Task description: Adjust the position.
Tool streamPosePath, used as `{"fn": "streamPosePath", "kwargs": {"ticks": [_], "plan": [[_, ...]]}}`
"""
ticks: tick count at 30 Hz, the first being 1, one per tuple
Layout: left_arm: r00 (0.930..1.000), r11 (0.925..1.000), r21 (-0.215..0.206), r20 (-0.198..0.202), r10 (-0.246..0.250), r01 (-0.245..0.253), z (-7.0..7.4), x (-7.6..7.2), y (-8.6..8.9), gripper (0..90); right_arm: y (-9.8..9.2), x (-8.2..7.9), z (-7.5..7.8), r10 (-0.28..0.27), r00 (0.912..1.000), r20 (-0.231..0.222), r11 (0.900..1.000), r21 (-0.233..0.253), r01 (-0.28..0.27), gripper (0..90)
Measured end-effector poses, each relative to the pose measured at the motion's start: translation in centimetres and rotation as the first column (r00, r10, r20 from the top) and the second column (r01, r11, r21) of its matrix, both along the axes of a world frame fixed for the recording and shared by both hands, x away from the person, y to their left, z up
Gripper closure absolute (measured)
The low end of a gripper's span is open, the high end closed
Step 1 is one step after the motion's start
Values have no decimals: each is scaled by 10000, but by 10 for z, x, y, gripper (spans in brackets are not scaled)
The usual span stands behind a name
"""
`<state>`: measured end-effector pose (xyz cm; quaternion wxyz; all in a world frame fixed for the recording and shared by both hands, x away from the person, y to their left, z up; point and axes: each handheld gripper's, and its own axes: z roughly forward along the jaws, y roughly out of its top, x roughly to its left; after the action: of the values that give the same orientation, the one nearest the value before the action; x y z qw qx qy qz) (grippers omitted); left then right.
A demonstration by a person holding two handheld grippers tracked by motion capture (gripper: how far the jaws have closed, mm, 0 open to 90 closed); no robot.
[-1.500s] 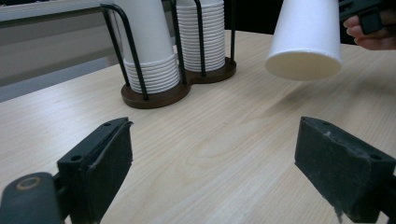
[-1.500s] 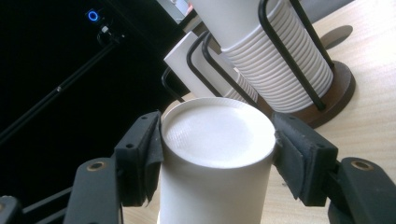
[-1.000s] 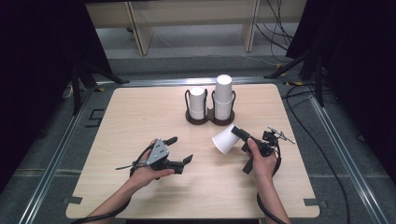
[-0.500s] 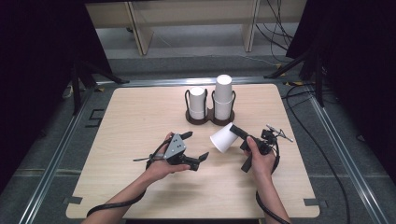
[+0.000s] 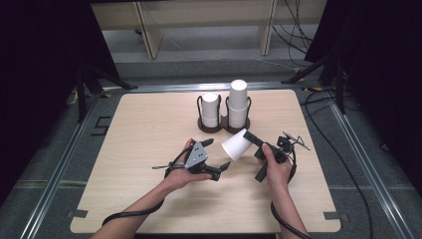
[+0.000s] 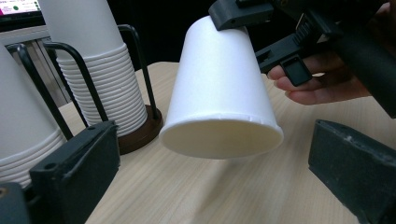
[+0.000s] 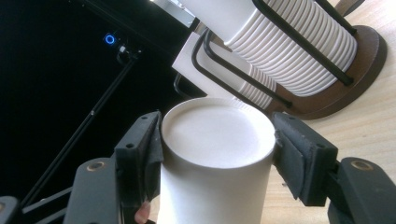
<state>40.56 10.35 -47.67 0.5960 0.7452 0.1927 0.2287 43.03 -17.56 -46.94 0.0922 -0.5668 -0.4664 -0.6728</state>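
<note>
A single white paper cup (image 5: 238, 145) is tilted on its side above the table, its open mouth toward my left gripper (image 5: 217, 153). My right gripper (image 5: 252, 141) is shut on the cup near its closed base; in the right gripper view that base (image 7: 215, 135) sits between both jaws. In the left gripper view the cup's mouth (image 6: 220, 140) hangs just beyond my open left gripper (image 6: 215, 161), whose jaws stand wide on either side, apart from the cup. A black wire holder (image 5: 224, 124) at the table's back holds a short stack of cups (image 5: 210, 108) and a taller stack (image 5: 238, 101).
The light wooden table (image 5: 144, 139) has a metal frame (image 5: 64, 164) around it. Cables (image 5: 323, 99) trail off to the right. The holder stands a short way behind both grippers. Dark curtains flank the scene, and shelving stands at the far back.
My left gripper has moved right and slightly forward, up to the cup's mouth. The right gripper has kept hold of the cup and barely shifted.
</note>
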Motion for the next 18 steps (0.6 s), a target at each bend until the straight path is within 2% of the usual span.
{"fn": "streamPosePath", "kwargs": {"ticks": [7, 11, 12, 13, 18], "plan": [[9993, 9999, -23, -341, -129, 128, -5, 2, -7, 8, 4, 2, 0, 71, 10000, -33, 10000, 16, -71, 367], [9992, 9999, -71, -385, -133, 130, -7, 5, -9, 2, 6, 2, 1, 23, 10000, -43, 10000, 35, -23, 367], [9991, 9999, -12, -404, -126, 126, -7, 6, -10, 1, 7, 1, 3, 69, 9997, -224, 9999, 138, -66, 367], [9990, 9999, 10, -438, -106, 107, -8, 6, -10, 0, 6, 2, 2, -1, 10000, -76, 9999, -150, -1, 367], [9988, 9999, 117, -488, -83, 89, -9, 11, -12, 0, 7, 2, 3, 65, 9999, -112, 9999, -104, -66, 367]]}}
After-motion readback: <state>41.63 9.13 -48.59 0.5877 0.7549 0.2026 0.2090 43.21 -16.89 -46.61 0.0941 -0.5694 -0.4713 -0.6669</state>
